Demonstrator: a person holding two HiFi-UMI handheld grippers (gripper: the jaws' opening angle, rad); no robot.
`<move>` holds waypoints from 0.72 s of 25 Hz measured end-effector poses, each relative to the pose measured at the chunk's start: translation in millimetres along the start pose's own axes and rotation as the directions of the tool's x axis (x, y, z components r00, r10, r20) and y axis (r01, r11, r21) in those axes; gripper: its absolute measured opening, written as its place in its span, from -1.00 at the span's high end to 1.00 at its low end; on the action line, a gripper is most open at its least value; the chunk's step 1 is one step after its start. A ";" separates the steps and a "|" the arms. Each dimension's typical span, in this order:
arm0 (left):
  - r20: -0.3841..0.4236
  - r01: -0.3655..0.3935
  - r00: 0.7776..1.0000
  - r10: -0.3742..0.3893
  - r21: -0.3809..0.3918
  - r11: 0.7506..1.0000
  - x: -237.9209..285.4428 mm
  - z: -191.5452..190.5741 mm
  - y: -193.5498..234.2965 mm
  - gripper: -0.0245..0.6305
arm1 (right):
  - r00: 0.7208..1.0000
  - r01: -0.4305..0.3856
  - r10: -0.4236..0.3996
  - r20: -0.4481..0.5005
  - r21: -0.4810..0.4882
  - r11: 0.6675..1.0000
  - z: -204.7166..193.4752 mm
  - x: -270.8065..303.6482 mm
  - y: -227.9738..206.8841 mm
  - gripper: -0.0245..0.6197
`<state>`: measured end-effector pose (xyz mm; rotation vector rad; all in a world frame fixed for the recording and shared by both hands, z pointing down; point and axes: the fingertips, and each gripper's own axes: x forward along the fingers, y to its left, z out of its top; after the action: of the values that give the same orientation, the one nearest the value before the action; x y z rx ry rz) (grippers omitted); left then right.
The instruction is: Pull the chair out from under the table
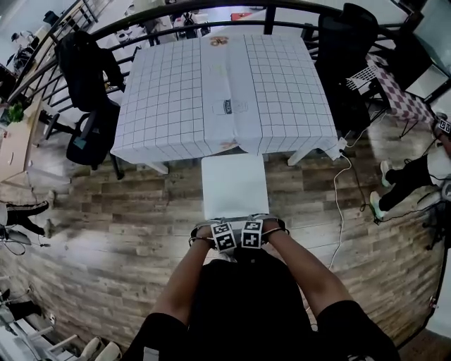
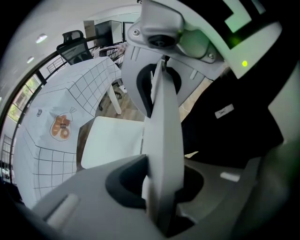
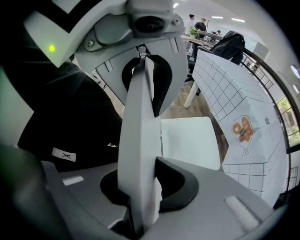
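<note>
Chair (image 1: 235, 185) first: it is white and stands on the wooden floor (image 1: 106, 233) just near of the tabletop (image 1: 282, 84), between that and my body. The far edge of its seat meets the hanging hem of the white grid cloth (image 1: 169, 99); the rest of the seat lies out in the open.

I hold it by the backrest (image 2: 164, 117), at the near end, with both hands close side by side. My left gripper (image 1: 224, 237) points steeply down. Its jaws are closed on the top edge of the backrest, and the white panel stands upright between them with the pads pressed on both faces. My right gripper (image 1: 251, 234) sits just to the right of it and points straight down. Its jaws are clamped the same way on the same panel, which fills the gap between them. From each gripper I see the other one along the panel's edge, and past it the seat and the cloth with an orange print on it.

A black office chair (image 1: 88, 92) stands at the tabletop's far left and another (image 1: 345, 56) at its far right. A dark curved railing (image 1: 211, 8) runs beyond the far side. A white cable (image 1: 338, 211) trails over the floor to the right of the seat, and farther right a person's legs (image 1: 405, 180) show.
</note>
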<state>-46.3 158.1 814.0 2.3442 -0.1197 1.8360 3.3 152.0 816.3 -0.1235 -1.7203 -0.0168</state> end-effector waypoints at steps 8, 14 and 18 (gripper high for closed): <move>-0.042 0.005 0.999 -0.005 0.000 1.000 8.6 20.0 -25.4 0.64 | 0.998 -0.003 0.000 0.065 0.038 0.999 -23.4 3.7 23.4 0.66; -0.004 0.024 1.000 -0.024 -0.009 1.000 4.6 21.9 -46.2 0.63 | 0.999 -0.021 0.019 0.027 0.054 0.998 -24.8 -3.9 44.5 0.66; -0.008 0.022 1.000 -0.022 0.002 1.000 -5.7 15.5 -73.3 0.63 | 1.000 -0.012 0.011 0.023 0.068 0.998 -17.8 -12.9 72.3 0.65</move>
<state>-21.0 227.3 799.2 2.3301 -0.0907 1.8353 29.4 221.4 802.1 -0.0832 -1.7408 0.0520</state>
